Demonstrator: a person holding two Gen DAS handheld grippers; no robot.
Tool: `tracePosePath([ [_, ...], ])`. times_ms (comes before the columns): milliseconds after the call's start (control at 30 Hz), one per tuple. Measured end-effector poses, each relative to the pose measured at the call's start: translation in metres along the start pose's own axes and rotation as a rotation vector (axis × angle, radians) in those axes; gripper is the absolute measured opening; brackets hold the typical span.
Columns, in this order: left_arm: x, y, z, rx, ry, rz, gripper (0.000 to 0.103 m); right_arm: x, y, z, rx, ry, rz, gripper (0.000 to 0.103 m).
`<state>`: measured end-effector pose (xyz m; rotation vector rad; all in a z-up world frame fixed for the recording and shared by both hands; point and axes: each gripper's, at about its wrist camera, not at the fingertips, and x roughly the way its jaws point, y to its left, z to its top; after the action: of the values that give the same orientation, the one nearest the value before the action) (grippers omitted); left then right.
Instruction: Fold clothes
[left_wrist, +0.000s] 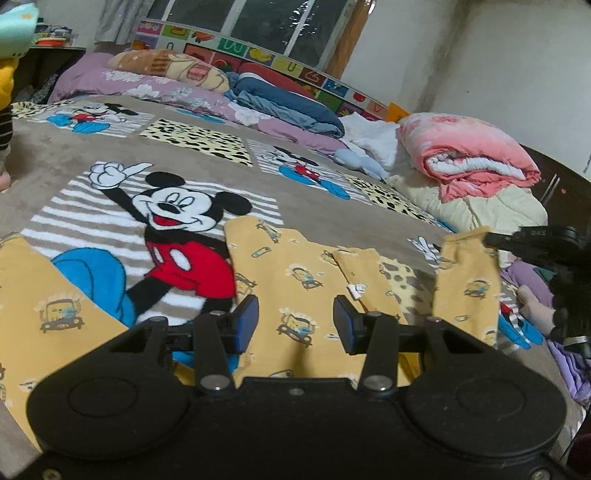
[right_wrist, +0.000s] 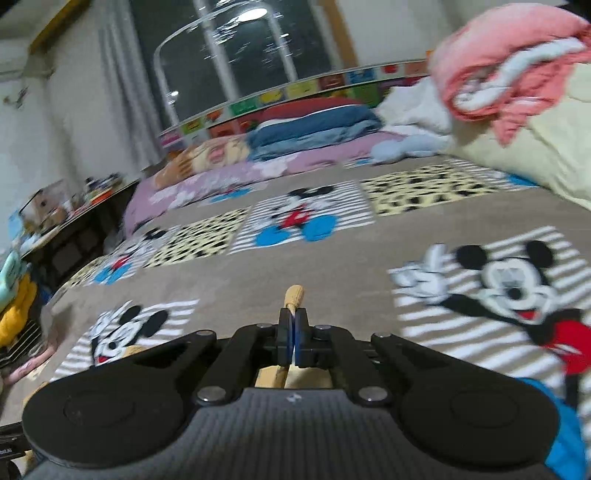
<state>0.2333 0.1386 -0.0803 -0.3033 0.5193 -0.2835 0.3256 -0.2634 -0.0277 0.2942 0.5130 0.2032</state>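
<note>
Landmark for all positions: the large Mickey panel (left_wrist: 162, 236) on the bed blanket (left_wrist: 48, 155).

Left of the panel, a yellow printed piece (left_wrist: 48, 302) lies flat at the near edge; whether it belongs to the same garment is unclear from this angle.

Just right of the panel, the yellow printed garment (left_wrist: 295, 273) is spread on the blanket. Your left gripper (left_wrist: 295, 321) hovers low over its near part, jaws spread wide, nothing between the pads. That looks like readiness to pin or take the near edge while the other side comes over.

Further right of the panel, a sleeve (left_wrist: 465, 280) stands lifted off the blanket. Your right gripper (right_wrist: 294, 332) has its jaws pressed together, pinching the ribbed cuff (right_wrist: 294, 295), which pokes out past the tips. Holding by the cuff probably lets you carry the sleeve inward for the fold. The right wrist view is motion-blurred, so the depth of that grip is uncertain.

Surface: soft plush blanket; it likely gives under pressure.

Behind the panel: folded bedding along a colourful headboard (left_wrist: 258, 51) and a dark window (left_wrist: 273, 18). Behind and right: a pink quilt (left_wrist: 472, 151).
</note>
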Motion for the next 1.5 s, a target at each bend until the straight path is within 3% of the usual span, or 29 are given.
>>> tracePosePath([
  [433, -0.001, -0.046, -0.015, 0.191, 0.009, -0.069, 0.043, -0.054, -0.118, -0.027, 0.218, -0.046, -0.170, 0.003],
  [633, -0.003, -0.104, -0.043, 0.365, 0.032, -0.195, 0.043, -0.062, -0.149, -0.049, 0.299, -0.034, -0.185, 0.003],
  [933, 0.006, -0.170, -0.099, 0.586, 0.139, -0.331, 0.043, -0.073, -0.171, -0.064, 0.349, -0.033, -0.182, 0.003],
  [1033, 0.003, -0.183, -0.109, 0.661, 0.141, -0.359, 0.043, -0.060, -0.184, -0.069, 0.388, 0.055, -0.201, 0.013],
  [1100, 0.001, -0.192, -0.116, 0.719, 0.130, -0.364, 0.043, -0.057, -0.192, -0.072, 0.438, 0.080, -0.196, 0.028],
  [1133, 0.000, -0.197, -0.120, 0.753, 0.124, -0.358, 0.043, -0.057, -0.193, -0.073, 0.444, 0.079, -0.199, 0.041],
  [1167, -0.001, -0.201, -0.124, 0.782, 0.121, -0.348, 0.043, -0.056, -0.194, -0.073, 0.447, 0.074, -0.201, 0.046],
  [1400, -0.006, -0.225, -0.147, 0.959, 0.084, -0.259, 0.043, -0.038, -0.205, -0.065, 0.423, 0.090, -0.141, 0.046],
  [1500, 0.003, -0.228, -0.150, 0.944, 0.111, -0.249, 0.043, -0.025, -0.208, -0.061, 0.386, 0.114, -0.108, 0.046],
])
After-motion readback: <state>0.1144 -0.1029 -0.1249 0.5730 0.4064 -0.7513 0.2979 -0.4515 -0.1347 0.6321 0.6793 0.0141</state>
